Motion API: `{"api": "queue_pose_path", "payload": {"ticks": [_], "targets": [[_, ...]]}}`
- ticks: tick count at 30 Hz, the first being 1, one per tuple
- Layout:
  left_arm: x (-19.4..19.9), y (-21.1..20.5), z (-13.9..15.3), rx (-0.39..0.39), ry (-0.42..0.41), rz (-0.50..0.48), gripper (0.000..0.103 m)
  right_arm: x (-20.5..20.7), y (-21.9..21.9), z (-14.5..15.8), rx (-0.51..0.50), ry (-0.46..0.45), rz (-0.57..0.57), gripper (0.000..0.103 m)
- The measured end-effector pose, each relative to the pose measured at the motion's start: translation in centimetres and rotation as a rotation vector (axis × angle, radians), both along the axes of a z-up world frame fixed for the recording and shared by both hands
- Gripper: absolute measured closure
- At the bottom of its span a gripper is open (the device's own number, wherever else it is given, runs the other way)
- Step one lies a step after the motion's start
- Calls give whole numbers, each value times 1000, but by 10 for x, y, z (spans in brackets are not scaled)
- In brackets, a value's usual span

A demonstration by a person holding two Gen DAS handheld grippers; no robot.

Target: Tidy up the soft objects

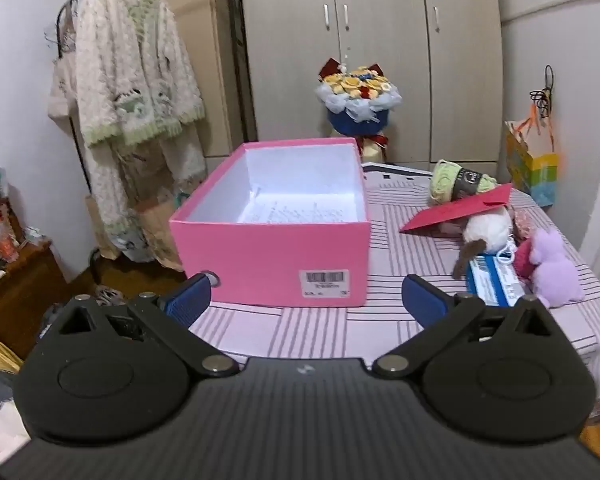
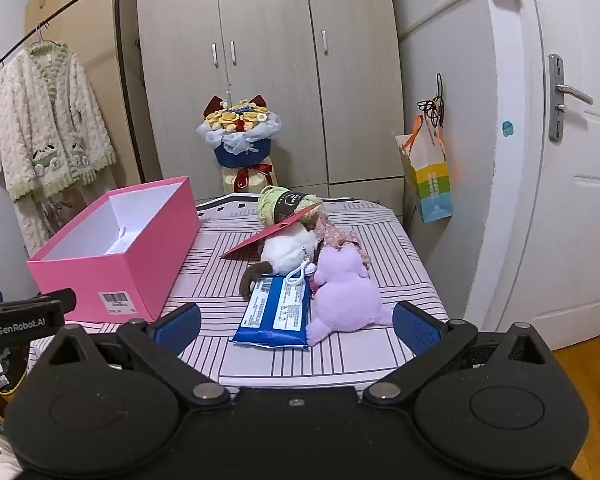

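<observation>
An open pink box [image 1: 274, 258] [image 2: 112, 264] stands on the striped table, holding only paper. To its right lies a pile: a purple plush [image 2: 346, 292] [image 1: 554, 270], a white plush [image 2: 288, 250] [image 1: 486, 230], a green yarn ball [image 2: 278, 204] [image 1: 446, 174], a pink floral cloth [image 2: 340, 238], a red card [image 2: 276, 230] [image 1: 460, 210] and a blue packet [image 2: 278, 310] [image 1: 494, 280]. My left gripper [image 1: 304, 300] is open and empty, just before the box. My right gripper [image 2: 296, 326] is open and empty, just before the packet and purple plush.
A striped cloth covers the table [image 2: 340, 356]. A flower bouquet [image 2: 240, 132] stands behind it by the wardrobe [image 2: 268, 60]. A robe hangs on a rack [image 1: 128, 80] at left. A paper bag [image 2: 430, 176] hangs by the door at right.
</observation>
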State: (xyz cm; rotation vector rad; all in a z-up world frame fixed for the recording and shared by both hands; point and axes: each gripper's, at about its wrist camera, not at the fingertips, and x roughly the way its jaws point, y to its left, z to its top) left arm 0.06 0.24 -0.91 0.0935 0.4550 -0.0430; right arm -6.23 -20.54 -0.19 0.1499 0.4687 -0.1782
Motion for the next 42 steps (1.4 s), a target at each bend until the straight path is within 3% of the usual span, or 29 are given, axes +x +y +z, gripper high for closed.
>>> {"api": "queue_pose_path", "payload": {"ticks": [18, 42], "targets": [[-3, -7, -11, 47, 33, -57, 0, 1, -3, -8, -46, 10, -13, 0], [-4, -6, -11, 24, 55, -85, 0, -3, -4, -9, -73, -7, -46, 0]]}}
